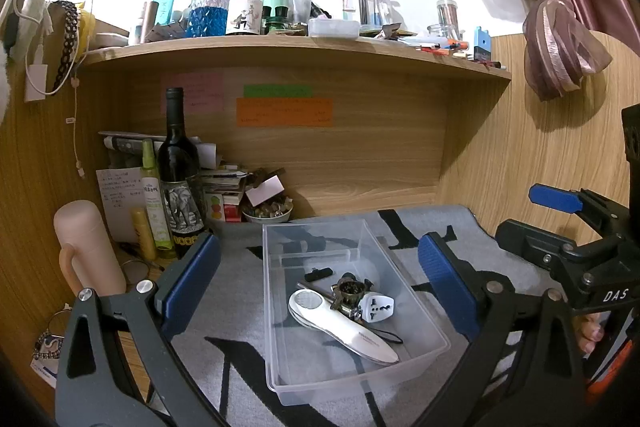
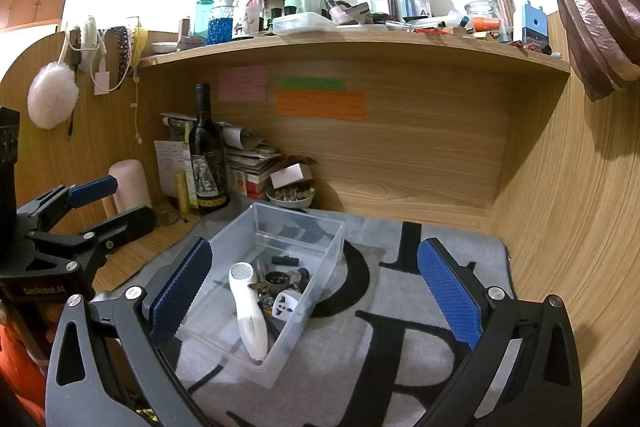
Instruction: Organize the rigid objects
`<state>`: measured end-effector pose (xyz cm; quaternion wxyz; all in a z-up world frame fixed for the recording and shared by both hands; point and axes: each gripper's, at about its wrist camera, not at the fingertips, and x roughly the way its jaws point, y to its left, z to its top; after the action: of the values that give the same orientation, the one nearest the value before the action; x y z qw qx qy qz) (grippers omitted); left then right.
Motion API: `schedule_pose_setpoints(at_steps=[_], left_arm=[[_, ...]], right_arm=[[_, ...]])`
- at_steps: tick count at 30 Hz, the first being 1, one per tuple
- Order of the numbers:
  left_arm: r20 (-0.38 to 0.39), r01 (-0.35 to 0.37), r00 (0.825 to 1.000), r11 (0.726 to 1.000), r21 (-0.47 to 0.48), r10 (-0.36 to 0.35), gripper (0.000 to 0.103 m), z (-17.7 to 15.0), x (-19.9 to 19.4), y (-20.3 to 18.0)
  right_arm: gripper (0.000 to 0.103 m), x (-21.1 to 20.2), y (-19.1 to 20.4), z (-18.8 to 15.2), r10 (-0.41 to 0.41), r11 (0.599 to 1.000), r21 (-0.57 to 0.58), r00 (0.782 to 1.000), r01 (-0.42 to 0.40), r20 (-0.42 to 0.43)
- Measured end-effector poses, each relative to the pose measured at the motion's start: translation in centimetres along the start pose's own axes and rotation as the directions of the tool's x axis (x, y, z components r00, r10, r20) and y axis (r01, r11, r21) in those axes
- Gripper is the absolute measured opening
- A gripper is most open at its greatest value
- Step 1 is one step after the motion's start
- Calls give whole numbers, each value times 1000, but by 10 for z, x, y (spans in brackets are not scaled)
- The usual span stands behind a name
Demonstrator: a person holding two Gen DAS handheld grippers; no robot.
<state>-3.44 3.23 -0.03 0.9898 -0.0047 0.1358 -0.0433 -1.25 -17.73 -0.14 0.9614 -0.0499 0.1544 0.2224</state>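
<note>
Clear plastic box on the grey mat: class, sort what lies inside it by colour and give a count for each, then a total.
In the clear plastic box:
White: 2, the handheld device and the plug adapter
Black: 1, the small bar-shaped piece
Brass and dark metal: 1, the metal ornament
Total: 4

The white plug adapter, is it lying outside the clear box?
No, the white plug adapter lies inside the clear box, right next to the long white gadget.
</note>
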Motion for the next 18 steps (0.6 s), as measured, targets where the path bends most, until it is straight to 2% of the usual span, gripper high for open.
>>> schedule_pose_setpoints(at_steps=[18], left_arm=[[-30, 29, 999, 999, -20, -30, 100, -2, 6, 3]], right_arm=[[103, 1, 1, -1, -10, 1000, -1, 1000, 10, -1]])
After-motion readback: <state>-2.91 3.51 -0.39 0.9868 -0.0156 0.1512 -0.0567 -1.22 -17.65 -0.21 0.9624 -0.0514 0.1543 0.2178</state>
